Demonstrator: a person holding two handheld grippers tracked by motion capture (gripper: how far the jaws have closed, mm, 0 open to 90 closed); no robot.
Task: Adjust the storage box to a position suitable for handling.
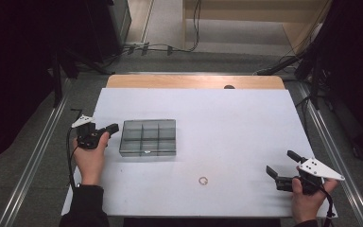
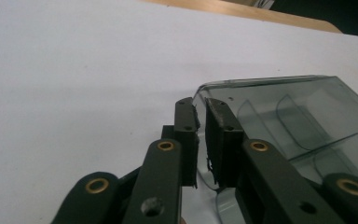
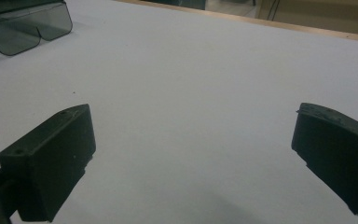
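While the white tabletop (image 1: 227, 123) carries little, the work concerns the clear divided box (image 1: 148, 137), which sits left of centre, nearer the left edge. The left gripper (image 1: 115, 127) pinches the box wall at its near-left corner, jaws pressed onto the thin plastic (image 2: 200, 130). Judged from this, the grasp is made; moving or opening the box remains. The right gripper (image 1: 280, 164) rests near the front-right corner, jaws spread with nothing between them. A small ring (image 1: 203, 180) lies near the front edge, well apart from both; nothing blocks the box.
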